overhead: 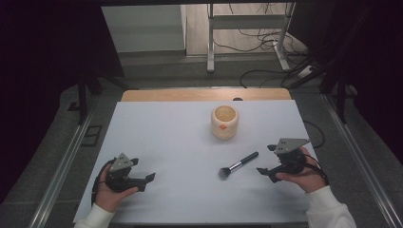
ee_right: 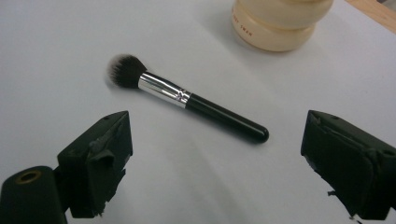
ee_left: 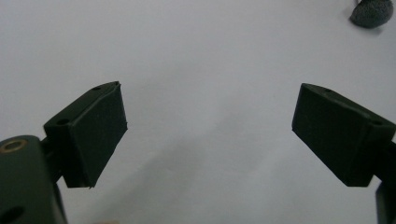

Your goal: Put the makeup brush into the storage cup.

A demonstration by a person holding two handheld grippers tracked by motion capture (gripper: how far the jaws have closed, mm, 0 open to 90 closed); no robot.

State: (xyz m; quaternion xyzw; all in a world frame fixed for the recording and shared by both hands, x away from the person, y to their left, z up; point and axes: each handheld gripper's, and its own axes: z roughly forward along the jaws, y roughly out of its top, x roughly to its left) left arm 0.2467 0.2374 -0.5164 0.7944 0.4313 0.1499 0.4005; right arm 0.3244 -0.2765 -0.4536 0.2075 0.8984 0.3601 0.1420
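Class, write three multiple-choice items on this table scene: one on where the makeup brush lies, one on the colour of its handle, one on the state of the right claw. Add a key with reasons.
1. Where does the makeup brush lie?
A. inside the jar
B. flat on the white table, between jar and right claw
C. in the left claw

2. What colour is the brush's handle?
A. black
B. red
C. yellow

3. What state is the right claw in?
A. shut on the brush
B. shut, empty
C. open, empty

Key: B, it rests on the table nearer than the cream jar; A, a glossy black handle behind a silver ferrule; C, its jaws stand wide apart, touching nothing.
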